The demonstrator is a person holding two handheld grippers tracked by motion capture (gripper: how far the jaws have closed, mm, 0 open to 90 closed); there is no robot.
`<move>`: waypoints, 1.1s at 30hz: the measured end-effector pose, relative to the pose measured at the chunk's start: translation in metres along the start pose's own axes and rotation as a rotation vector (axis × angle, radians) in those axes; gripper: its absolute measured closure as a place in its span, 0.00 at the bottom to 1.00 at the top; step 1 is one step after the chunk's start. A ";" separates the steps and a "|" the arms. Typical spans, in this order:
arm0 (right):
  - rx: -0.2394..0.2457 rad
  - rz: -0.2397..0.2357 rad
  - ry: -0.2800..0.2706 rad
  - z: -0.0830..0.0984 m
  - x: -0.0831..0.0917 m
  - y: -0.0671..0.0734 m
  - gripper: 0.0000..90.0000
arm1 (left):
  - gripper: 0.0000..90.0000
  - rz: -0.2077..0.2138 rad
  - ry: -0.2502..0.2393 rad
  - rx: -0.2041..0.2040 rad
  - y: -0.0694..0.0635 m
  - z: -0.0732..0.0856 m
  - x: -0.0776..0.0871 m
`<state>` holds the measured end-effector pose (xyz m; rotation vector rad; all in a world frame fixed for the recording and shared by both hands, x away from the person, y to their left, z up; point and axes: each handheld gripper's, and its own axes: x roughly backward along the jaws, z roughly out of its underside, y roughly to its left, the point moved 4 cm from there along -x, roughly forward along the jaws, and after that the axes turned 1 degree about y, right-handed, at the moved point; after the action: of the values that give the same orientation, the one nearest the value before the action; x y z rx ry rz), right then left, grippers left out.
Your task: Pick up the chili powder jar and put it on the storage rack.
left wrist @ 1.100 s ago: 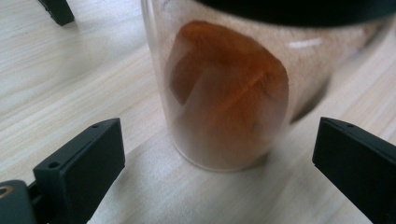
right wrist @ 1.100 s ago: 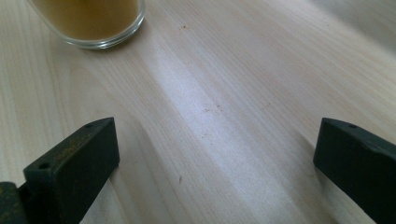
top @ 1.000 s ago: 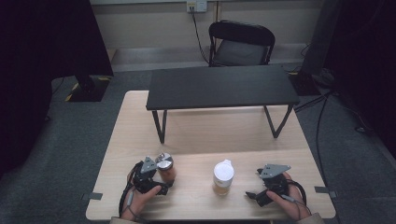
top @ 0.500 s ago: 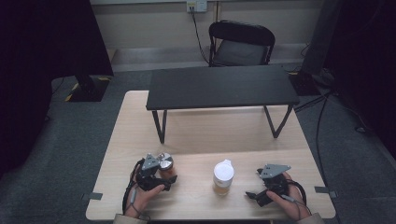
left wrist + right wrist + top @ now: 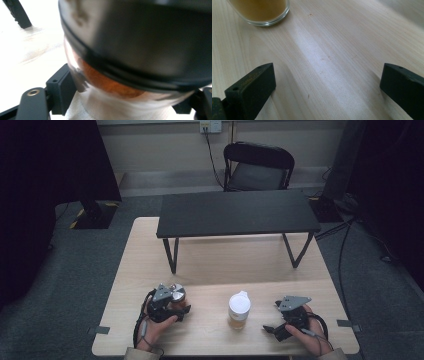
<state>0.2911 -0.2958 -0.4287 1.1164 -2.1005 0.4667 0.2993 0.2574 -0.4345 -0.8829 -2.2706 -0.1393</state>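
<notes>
**Left tool closed on the jar, right tool idle**

Left tool (image 5: 172,304) sits at the near left of the tabletop (image 5: 145,250), jaws just drawn in around a small jar (image 5: 176,294) with a silvery lid. In the left gripper view the jar (image 5: 140,62) is very close and blurred: dark lid band above, orange contents below behind clear glass, one black jaw against each side. Grip reads as clamped on the jar.

Right tool (image 5: 276,326) rests at the near right, well apart from the jar. Its jaws stand wide apart with bare wood between them in the right gripper view.

Between the two tools stands a glass cup (image 5: 239,310) with a white lid and amber contents. Its base (image 5: 259,11) shows in the right gripper view, ahead of the jaws, not touched.

Farther back, a low black bench (image 5: 237,212) stands on the tabletop; a black chair (image 5: 257,165) sits behind it.
</notes>
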 end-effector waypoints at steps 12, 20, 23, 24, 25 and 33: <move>0.000 0.000 0.000 0.000 0.000 0.000 0.00 | 0.33 -0.028 0.004 -0.063 -0.006 -0.003 0.002; 0.000 0.000 0.000 0.000 0.000 0.000 0.00 | 0.34 -0.028 0.006 -0.059 -0.005 -0.004 0.003; 0.000 0.000 0.000 0.000 0.000 0.000 0.00 | 0.34 -0.024 0.010 -0.052 -0.005 -0.006 0.003; 0.000 0.000 0.000 0.000 0.000 0.000 0.00 | 0.34 -0.023 0.010 -0.049 -0.005 -0.006 0.003; 0.000 0.000 0.000 0.000 0.000 0.000 0.00 | 0.34 -0.023 0.010 -0.049 -0.005 -0.006 0.003; 0.000 0.001 0.000 0.000 0.000 0.000 0.00 | 0.34 -0.026 0.005 -0.055 -0.004 -0.012 0.006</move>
<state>0.2910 -0.2958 -0.4287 1.1158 -2.1012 0.4663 0.3002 0.2535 -0.4211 -0.8811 -2.2842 -0.2161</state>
